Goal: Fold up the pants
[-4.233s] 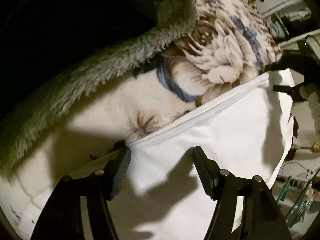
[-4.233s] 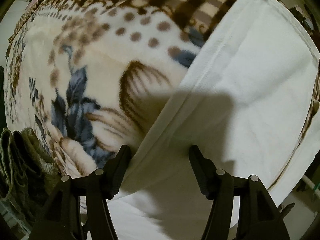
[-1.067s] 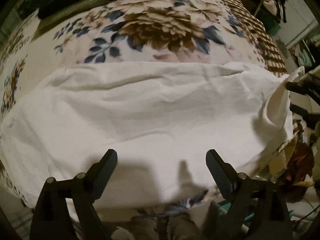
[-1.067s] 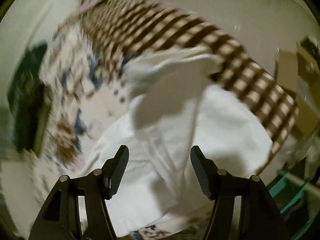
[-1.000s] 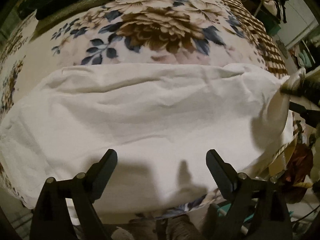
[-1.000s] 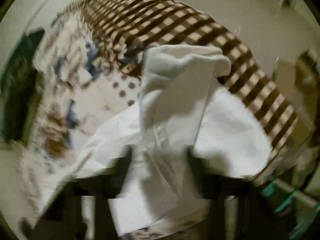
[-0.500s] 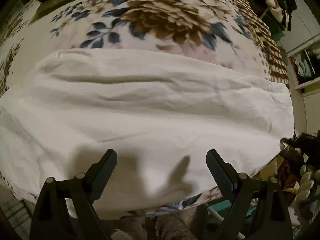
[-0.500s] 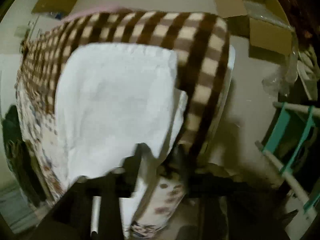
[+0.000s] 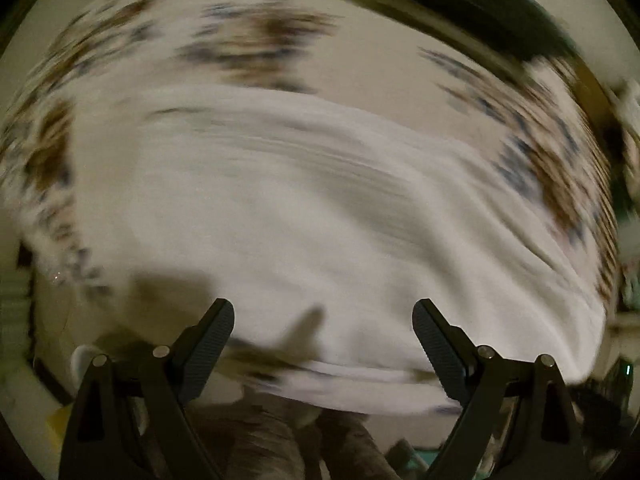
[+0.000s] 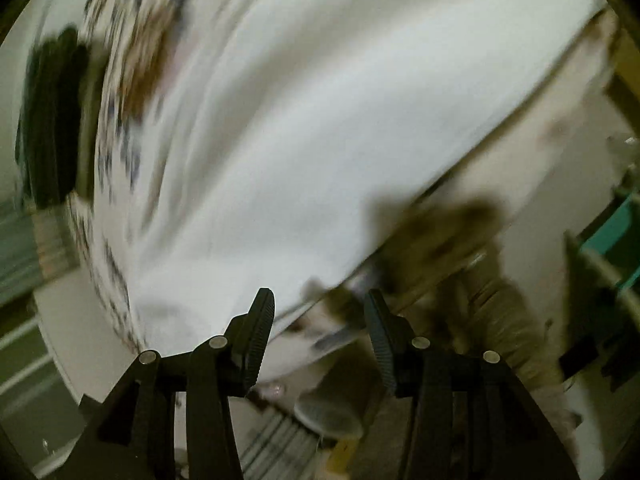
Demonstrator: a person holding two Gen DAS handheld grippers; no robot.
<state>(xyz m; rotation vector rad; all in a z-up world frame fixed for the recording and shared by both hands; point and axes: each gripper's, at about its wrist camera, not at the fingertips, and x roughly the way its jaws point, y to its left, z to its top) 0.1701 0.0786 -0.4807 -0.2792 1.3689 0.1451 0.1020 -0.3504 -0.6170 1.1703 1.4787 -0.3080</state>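
Found white pants (image 9: 320, 220) folded flat on the floral blanket (image 9: 248, 44), left gripper (image 9: 323, 334) wide open and empty, right gripper (image 10: 320, 326) part open, just released, nothing between; further folds judged remaining.

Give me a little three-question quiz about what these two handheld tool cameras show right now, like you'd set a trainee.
1. True or false: the left tool is clamped on the white pants.
2. What do the pants lie on: A) a bare wooden floor, B) a flowered blanket, C) a metal tray?
3. Fill in: nothing sits between the fingers of the right tool; its jaws stand ____.

Key: 1 false, its jaws are wide apart above the cloth. 2 B. 3 open; they have just been opening.
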